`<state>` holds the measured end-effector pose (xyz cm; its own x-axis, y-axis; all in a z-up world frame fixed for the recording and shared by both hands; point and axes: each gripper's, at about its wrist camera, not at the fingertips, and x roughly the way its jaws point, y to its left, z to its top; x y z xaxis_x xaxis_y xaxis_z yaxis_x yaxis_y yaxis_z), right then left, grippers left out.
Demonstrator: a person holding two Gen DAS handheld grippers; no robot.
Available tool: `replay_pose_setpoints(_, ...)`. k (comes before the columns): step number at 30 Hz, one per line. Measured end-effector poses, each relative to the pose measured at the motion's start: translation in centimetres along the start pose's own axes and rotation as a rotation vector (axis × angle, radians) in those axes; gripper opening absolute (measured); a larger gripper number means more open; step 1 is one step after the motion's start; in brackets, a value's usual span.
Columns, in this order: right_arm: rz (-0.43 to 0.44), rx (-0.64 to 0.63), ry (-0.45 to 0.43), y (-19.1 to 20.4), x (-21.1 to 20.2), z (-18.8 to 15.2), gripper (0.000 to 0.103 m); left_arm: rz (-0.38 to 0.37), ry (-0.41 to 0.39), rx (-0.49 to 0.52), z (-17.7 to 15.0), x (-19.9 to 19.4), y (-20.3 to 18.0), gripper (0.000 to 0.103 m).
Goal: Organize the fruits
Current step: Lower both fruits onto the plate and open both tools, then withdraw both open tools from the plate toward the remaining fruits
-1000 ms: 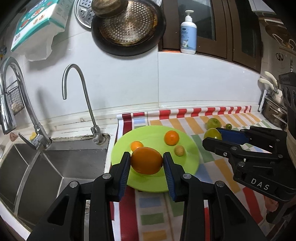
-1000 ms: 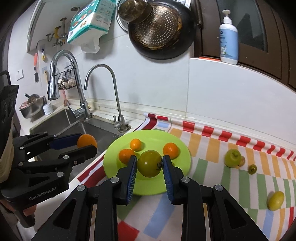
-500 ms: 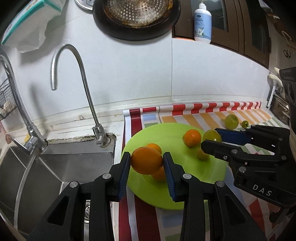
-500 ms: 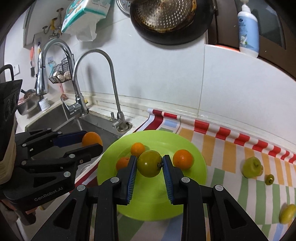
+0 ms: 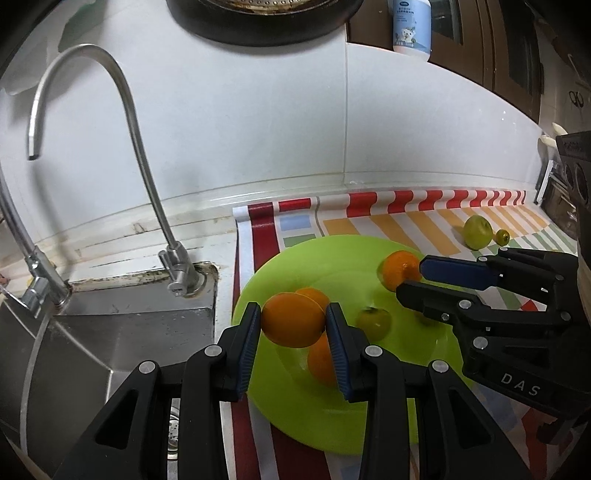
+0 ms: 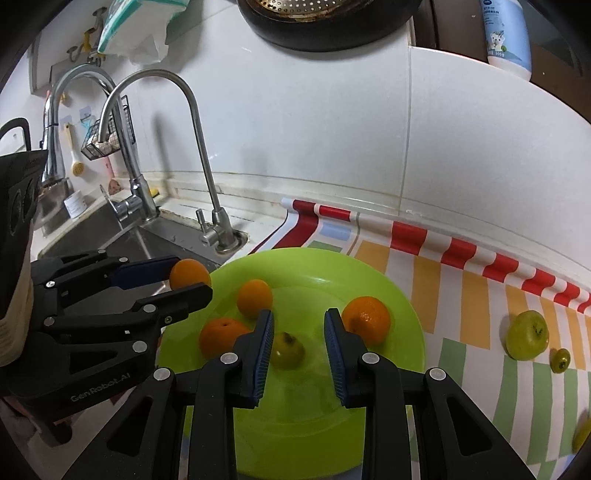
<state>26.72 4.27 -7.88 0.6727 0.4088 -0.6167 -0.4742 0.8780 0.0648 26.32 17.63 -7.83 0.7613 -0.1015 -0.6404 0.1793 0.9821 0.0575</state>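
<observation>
L gripper [image 5: 291, 319] clenched on an orange [image 5: 293, 326] over the sink-side rim of the green plate [image 6: 295, 443]; light, firm, smooth peel, so grip at its widest. R gripper [image 6: 295, 332] empty, jaws apart, above plate centre. Beneath it a small green fruit [image 6: 290, 355] lies loose on the plate, prob. rolls.

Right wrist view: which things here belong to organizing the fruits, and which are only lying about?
Job in hand: green plate; three oranges on it; small green fruit on it; held orange in the jaws of the left gripper; green apple on the striped mat.

Lying about: faucet; sink; pan; bottle.
</observation>
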Motion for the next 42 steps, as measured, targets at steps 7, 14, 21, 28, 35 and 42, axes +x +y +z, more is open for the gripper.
replay_pose_setpoints(7, -0.017, 0.008, 0.002, -0.4, -0.1, 0.0, 0.030, -0.006, -0.012, 0.010, 0.2, -0.1, -0.4, 0.044)
replay_pose_setpoints(14, -0.037, 0.007, -0.031, -0.4, -2.0, -0.1, 0.036, 0.006, -0.034, 0.003, -0.1, -2.1, -0.8, 0.047)
replay_pose_setpoints(21, -0.066, 0.010, -0.083, -0.5, -5.1, -0.5, 0.046, 0.038, -0.074, -0.017, -0.3, -5.2, -1.7, 0.057)
replay_pose_setpoints(28, -0.085, 0.033, -0.118, -0.7, -8.1, -1.1, 0.058, 0.045, -0.121, -0.038, -0.4, -8.3, -3.1, 0.064)
replay_pose_setpoints(35, -0.128, 0.058, -0.163, -1.3, -11.5, -2.4, 0.071, 0.064, -0.169, -0.021, -0.6, -11.0, -5.1, 0.078)
replay_pose_setpoints(42, -0.193, 0.071, -0.214, -2.1, -15.0, -3.6, 0.082, 0.063, -0.207, -0.008, -0.8, -13.1, -7.2, 0.087)
